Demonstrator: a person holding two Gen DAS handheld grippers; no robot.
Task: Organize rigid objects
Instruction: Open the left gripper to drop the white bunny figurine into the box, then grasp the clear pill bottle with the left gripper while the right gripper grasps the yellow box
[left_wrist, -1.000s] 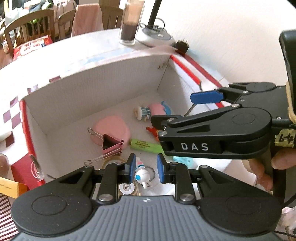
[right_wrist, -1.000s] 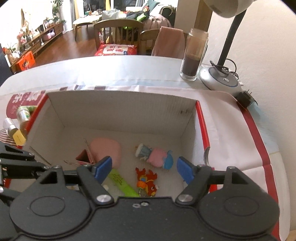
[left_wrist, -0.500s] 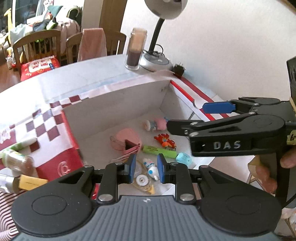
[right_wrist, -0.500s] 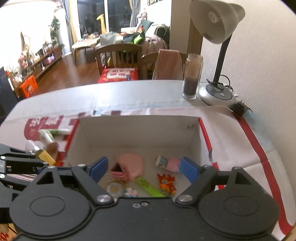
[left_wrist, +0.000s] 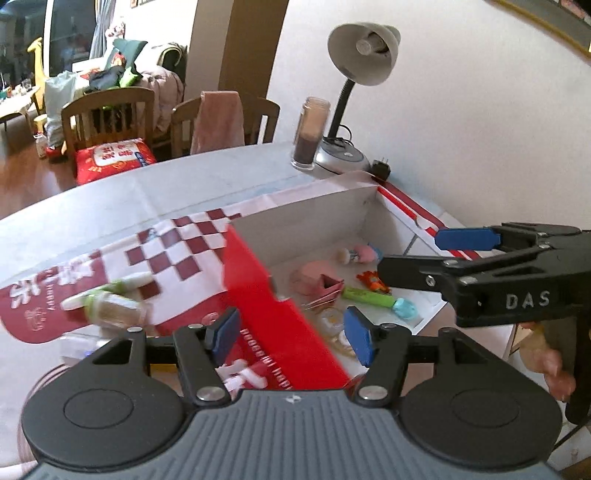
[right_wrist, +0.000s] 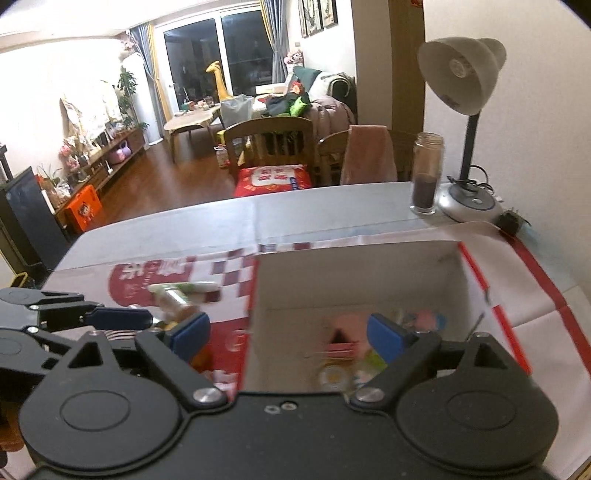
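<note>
Left wrist view: left gripper (left_wrist: 291, 338) now spread wide and empty, a second ago nearly closed over the small white-blue figurine; it has pulled back above the red wall of the open white cardboard box (left_wrist: 258, 291). Drop looks done. Blurred green-capped bottle (left_wrist: 107, 306) waits on the flap outside.

Right wrist view: right gripper (right_wrist: 288, 338) wide apart, empty, risen higher; pink binder clip (right_wrist: 341, 345) lies in the box.

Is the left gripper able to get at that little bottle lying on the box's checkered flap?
Probably yes. The left gripper is open and empty, and the bottle lies exposed on the flap, outside the box wall, with nothing over it.
</note>
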